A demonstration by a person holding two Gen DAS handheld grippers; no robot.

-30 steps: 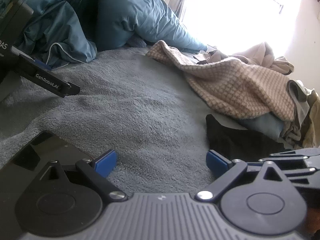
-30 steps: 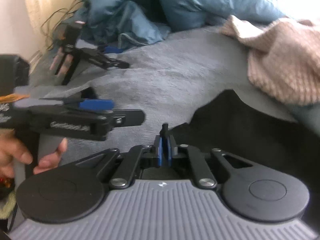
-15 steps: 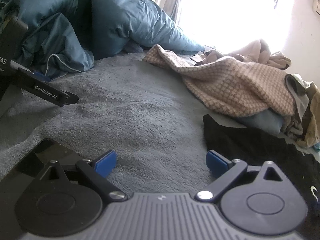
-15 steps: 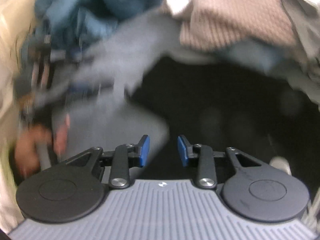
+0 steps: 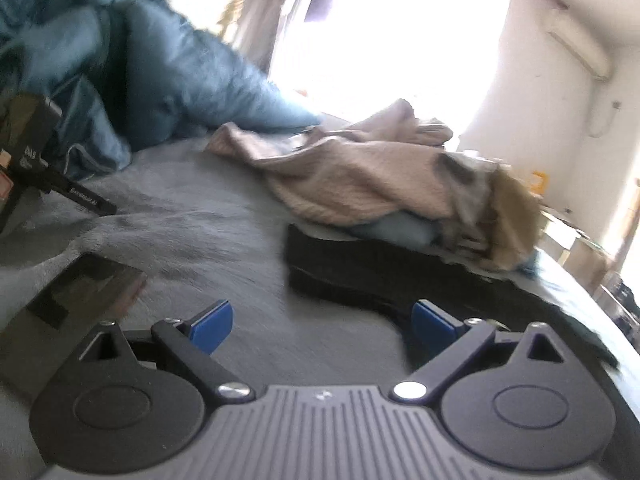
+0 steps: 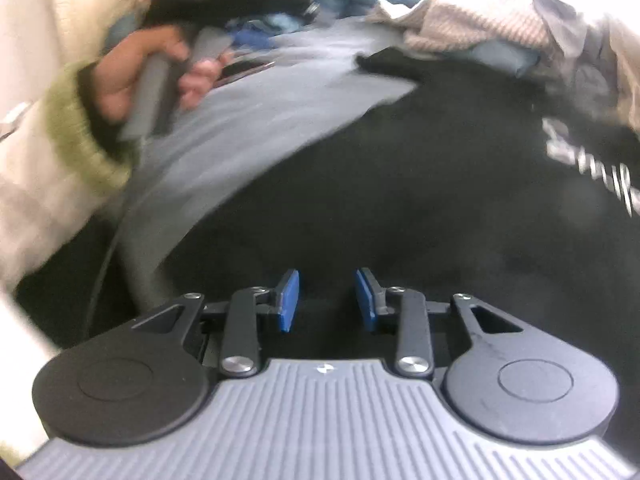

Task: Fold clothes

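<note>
A black garment (image 6: 400, 184) with white lettering lies spread on the grey bed cover, and it fills most of the right wrist view. My right gripper (image 6: 327, 300) hangs over it, open, with a narrow gap and nothing between its blue pads. In the left wrist view the same black garment (image 5: 360, 268) lies ahead and to the right, partly under a pile of clothes. My left gripper (image 5: 322, 326) stands wide open above the grey cover (image 5: 208, 232), empty. The left gripper's handle (image 6: 152, 92) shows at the upper left of the right wrist view, gripped by a hand.
A pink knitted sweater (image 5: 360, 172) tops a heap of clothes behind the black garment. Blue pillows and a duvet (image 5: 132, 64) fill the back left. A dark flat device (image 5: 80, 292) lies on the cover near the left gripper. Another gripper tool (image 5: 36, 168) rests at far left.
My right gripper was shut on the black cloth's edge, then let go and swung right over the garment. The left gripper moved right and a little up, staying wide open.
</note>
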